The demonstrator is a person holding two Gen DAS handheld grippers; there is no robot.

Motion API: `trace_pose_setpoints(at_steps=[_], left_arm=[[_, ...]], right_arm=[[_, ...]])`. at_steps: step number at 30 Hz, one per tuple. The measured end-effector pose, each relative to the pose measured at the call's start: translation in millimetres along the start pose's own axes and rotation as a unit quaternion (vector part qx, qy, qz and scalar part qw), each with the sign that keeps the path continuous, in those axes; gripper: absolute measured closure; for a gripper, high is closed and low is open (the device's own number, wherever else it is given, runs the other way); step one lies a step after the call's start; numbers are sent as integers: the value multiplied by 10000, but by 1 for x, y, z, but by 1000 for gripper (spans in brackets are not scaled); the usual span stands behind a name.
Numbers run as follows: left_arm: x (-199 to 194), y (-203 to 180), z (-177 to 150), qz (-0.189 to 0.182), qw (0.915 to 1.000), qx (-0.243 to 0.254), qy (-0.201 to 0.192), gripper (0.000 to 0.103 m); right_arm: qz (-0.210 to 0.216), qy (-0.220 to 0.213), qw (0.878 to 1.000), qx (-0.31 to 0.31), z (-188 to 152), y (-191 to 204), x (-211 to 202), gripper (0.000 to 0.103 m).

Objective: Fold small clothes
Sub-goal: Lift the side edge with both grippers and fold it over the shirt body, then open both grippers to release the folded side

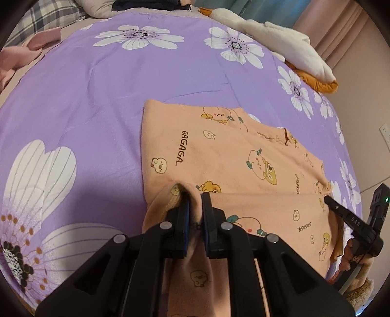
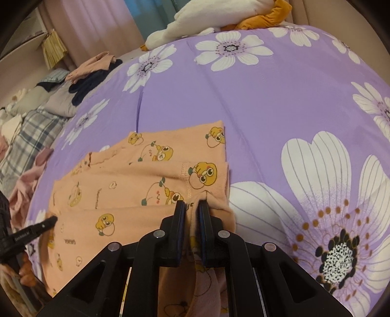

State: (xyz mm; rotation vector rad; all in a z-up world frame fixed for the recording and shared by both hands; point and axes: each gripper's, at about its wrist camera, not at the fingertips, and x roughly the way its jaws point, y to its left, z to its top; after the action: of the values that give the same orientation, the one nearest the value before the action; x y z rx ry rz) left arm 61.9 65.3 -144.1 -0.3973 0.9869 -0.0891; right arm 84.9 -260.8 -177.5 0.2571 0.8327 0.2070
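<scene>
A small peach garment [image 1: 234, 156] with cartoon prints and "GAGAGA" lettering lies on the purple flowered bedspread [image 1: 97, 97]. My left gripper [image 1: 195, 197] is shut on the near left edge of the garment, cloth bunched between its pads. My right gripper [image 2: 190, 204] is shut on the near right corner of the same garment [image 2: 136, 195], and lifts the near edge. The right gripper also shows at the right edge of the left wrist view [image 1: 327, 200]. The left gripper's tip shows at the left of the right wrist view [image 2: 52, 220].
A white and orange plush toy [image 1: 280, 46] lies at the far edge of the bed. Pink clothes [image 1: 22, 56] and a plaid pillow [image 1: 43, 19] lie at the far left. A pile of mixed clothes [image 2: 80, 78] lies beyond the bedspread.
</scene>
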Motion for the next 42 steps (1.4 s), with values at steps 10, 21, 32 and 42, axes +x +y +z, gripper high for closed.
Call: trace_pose_setpoints(at_steps=[10, 21, 32, 42], left_arm=[[0, -8, -11, 173, 9985, 252, -450, 91], [1, -8, -12, 126, 9986, 188, -484, 92], [1, -6, -12, 40, 9987, 53, -505, 92], [-3, -6, -10, -60, 9988, -94, -482, 87]], right_arm=[[-58, -190, 9998, -25, -2, 4, 3, 96], [-301, -356, 9986, -239, -4, 11, 5, 96], [-300, -464, 9981, -262, -7, 11, 4, 95], [-163, -433, 9988, -186, -8, 7, 1, 93]])
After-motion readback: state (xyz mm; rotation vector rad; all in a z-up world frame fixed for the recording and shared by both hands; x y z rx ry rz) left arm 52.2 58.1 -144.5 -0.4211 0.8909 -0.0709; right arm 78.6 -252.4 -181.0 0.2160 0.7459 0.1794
